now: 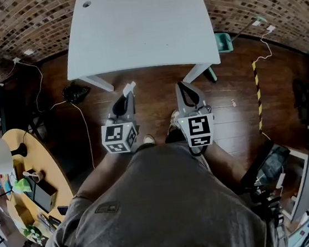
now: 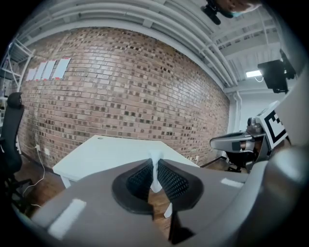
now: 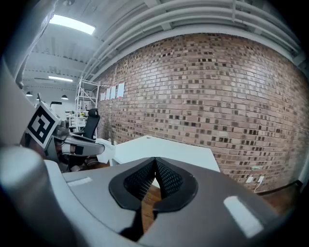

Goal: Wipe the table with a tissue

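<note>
White tissue [image 2: 154,158] clamped in jaws of left gripper [image 1: 128,94], over wooden floor [image 1: 234,91], short of pale table [image 1: 140,32]. Right gripper [image 1: 182,87] alongside, jaws together, nothing between.

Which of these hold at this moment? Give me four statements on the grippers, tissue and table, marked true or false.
1. The left gripper is shut on the tissue. True.
2. The right gripper holds a second tissue. False: its jaws are shut with nothing between them.
3. The tissue is touching the table. False: both grippers are short of its near edge, over the floor.
4. The table stands by a brick wall. True.
</note>
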Demonstrator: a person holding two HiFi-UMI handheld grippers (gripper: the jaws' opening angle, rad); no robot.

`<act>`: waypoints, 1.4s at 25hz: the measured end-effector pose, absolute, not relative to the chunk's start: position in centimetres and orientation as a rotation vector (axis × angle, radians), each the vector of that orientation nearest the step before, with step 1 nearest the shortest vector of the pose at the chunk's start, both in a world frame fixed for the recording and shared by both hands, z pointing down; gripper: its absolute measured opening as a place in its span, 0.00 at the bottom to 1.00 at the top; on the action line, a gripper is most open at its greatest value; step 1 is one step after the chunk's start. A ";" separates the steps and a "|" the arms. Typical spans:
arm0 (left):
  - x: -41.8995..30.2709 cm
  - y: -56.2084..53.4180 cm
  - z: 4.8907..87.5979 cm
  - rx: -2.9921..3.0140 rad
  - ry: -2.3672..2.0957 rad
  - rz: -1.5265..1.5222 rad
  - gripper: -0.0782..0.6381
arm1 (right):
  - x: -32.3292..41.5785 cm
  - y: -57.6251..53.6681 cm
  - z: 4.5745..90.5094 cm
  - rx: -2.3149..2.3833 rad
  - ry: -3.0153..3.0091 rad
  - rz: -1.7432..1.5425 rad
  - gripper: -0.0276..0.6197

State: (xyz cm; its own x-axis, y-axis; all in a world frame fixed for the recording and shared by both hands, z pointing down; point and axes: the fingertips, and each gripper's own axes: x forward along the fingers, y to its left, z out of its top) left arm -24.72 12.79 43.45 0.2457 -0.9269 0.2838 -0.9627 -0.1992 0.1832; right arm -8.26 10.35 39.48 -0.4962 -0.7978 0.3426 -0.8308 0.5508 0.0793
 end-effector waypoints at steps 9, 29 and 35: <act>-22.3 6.4 43.4 2.105 -1.840 0.225 0.15 | -5.9 3.1 40.3 1.202 -2.520 0.175 0.06; -25.0 -6.7 49.6 2.052 -1.715 0.324 0.15 | -5.5 -8.1 44.1 1.224 -2.358 0.222 0.07; -26.3 -9.6 52.5 2.057 -1.639 0.348 0.15 | -6.7 -10.7 45.1 1.267 -2.288 0.228 0.06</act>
